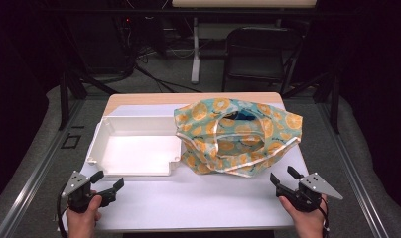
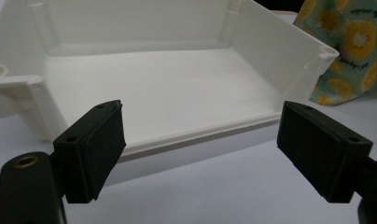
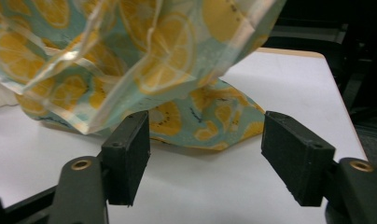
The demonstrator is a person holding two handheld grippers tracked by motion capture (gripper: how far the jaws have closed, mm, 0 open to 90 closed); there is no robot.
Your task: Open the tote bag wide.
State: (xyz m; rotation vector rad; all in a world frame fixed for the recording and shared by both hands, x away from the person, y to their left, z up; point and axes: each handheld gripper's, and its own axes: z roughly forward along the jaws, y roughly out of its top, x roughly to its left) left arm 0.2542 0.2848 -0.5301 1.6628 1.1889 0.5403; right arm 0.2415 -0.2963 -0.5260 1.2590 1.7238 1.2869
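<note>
Both hand-held grippers sit low at the near edge of the table (image 1: 198,198), jaws spread with nothing between them. Left hand-held gripper (image 1: 108,184) faces the white plastic bin (image 1: 134,148), a shallow, smooth, rigid tray with a lipped rim and moulded corner posts, lying empty and just beside the bag. Right hand-held gripper (image 1: 283,178) points at the lemon-print bag (image 1: 238,136), near it but not touching. The bag is thin, crinkly, glossy fabric, teal with yellow citrus slices and pale trim, slumped and open-mouthed, something dark inside. Likely the bin waits alongside to receive what comes out of the bag.
</note>
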